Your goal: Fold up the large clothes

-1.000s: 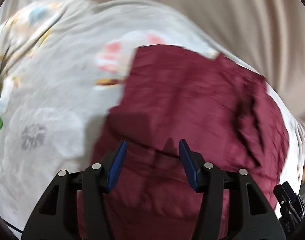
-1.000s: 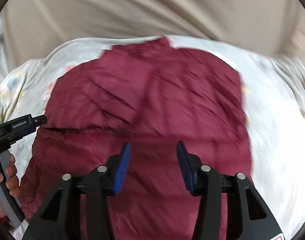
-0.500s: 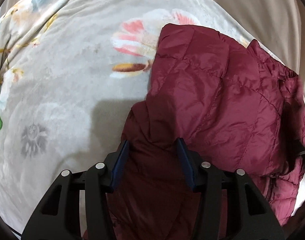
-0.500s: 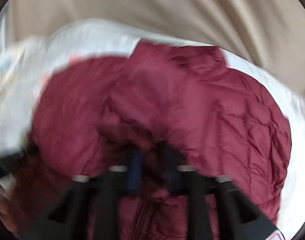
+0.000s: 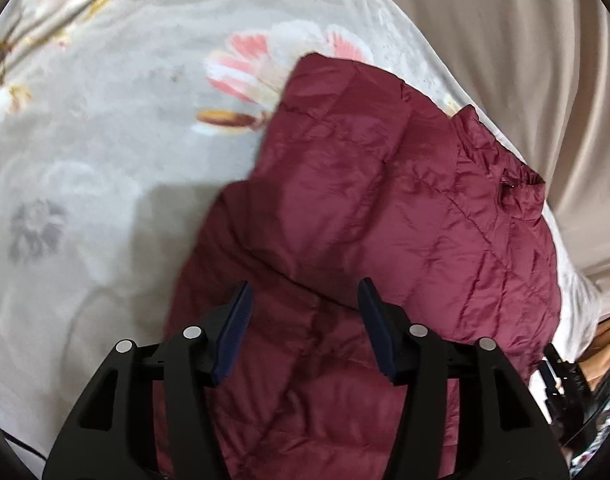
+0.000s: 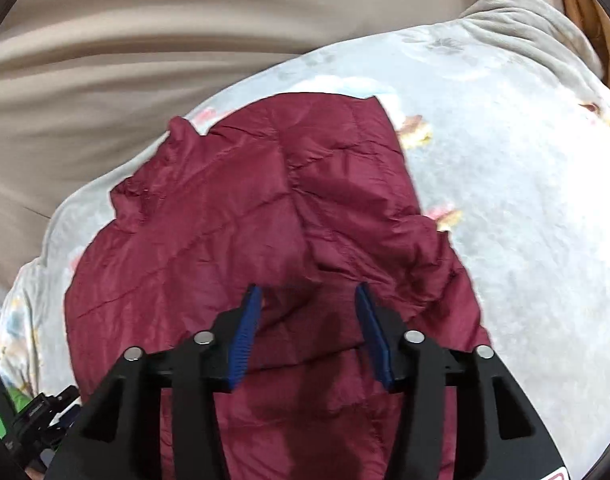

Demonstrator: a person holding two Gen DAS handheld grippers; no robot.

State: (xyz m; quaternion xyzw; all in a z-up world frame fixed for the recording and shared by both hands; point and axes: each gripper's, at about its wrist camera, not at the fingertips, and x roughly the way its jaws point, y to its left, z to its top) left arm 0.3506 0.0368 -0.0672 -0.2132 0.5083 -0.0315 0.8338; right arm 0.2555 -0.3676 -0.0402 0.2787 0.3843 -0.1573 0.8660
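Two grippers appear, one per wrist view, each with two blue-padded fingers set wide apart and nothing between the pads. Beneath the left gripper (image 5: 305, 312) lies one maroon quilted jacket (image 5: 385, 216), folded over on itself; an upper layer of the jacket ends in a diagonal edge running just beyond the fingertips, and a lower layer fills the space between them. The near end of the jacket is cut off by the gripper body and the lower edge of the view, so its full outline cannot be made out. The jacket's collar (image 5: 521, 184) is visible at the far right, partly crumpled. The right gripper (image 6: 307, 312), jaws likewise spread and holding nothing, hovers over the same jacket (image 6: 209, 240); whether either gripper touches the fabric cannot be told. In the right wrist view a folded flap of the jacket ends in an edge between the fingers, and the collar (image 6: 181, 132) points toward the far left. The jacket rests on one pale floral blanket (image 5: 105, 160), which surrounds it on the left and far sides; motion blur softens the flower prints. One beige curtain (image 6: 145, 40) hangs beyond the blanket (image 6: 525, 200). At the lower left edge of the right wrist view, part of the other handheld device (image 6: 37, 416) shows, mostly cut off.
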